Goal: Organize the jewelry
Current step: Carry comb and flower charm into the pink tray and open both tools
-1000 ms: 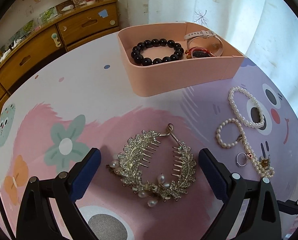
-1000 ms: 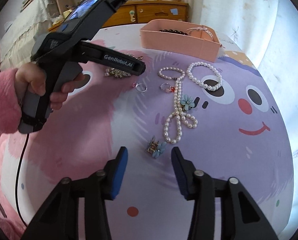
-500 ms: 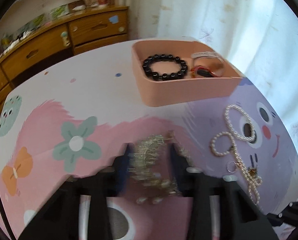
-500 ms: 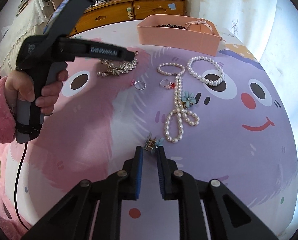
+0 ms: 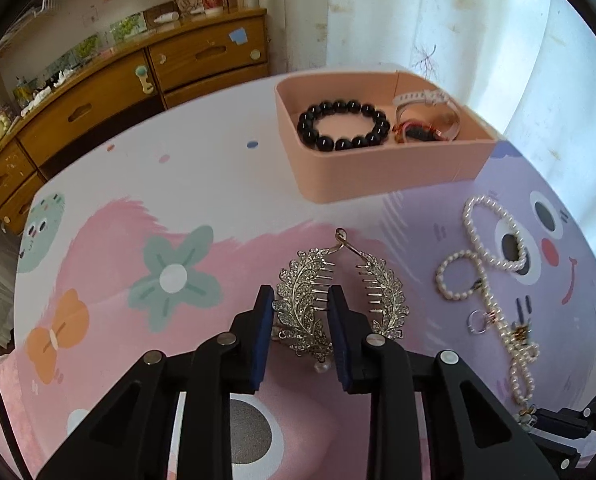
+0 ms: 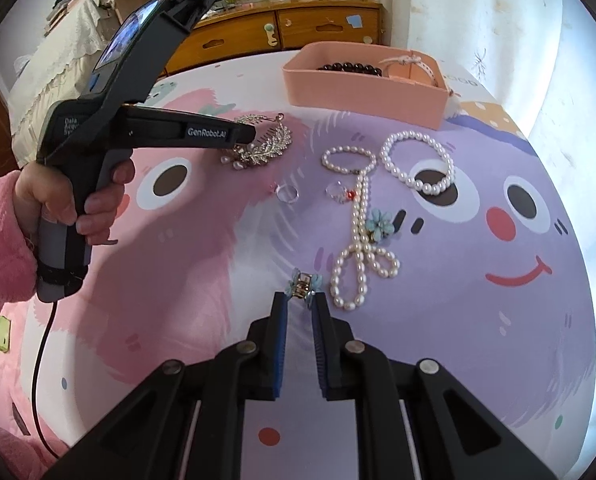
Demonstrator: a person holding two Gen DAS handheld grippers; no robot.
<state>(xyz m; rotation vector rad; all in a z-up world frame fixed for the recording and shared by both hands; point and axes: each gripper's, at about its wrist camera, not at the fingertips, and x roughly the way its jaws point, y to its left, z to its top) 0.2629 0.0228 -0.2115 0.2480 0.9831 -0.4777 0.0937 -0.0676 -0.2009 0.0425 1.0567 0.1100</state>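
Observation:
My left gripper [image 5: 299,300] is shut on the left leaf of a gold rhinestone leaf hair clip [image 5: 305,304] and holds it just above the table; the clip also shows in the right wrist view [image 6: 266,146]. My right gripper [image 6: 299,300] is shut on a small blue flower clip [image 6: 302,285], held at the fingertips. A pink box [image 5: 385,168] at the back holds a black bead bracelet [image 5: 343,124] and a pink watch [image 5: 425,114].
On the cartoon table mat lie a pearl bracelet [image 6: 417,162], a long pearl necklace [image 6: 359,220], a blue flower piece [image 6: 379,222] and two rings [image 6: 288,192] [image 6: 339,194]. A wooden dresser [image 5: 98,92] stands beyond the table. White curtains hang at the right.
My left gripper closed from wide open onto the leaf hair clip and lifted it. My right gripper closed onto the blue flower clip.

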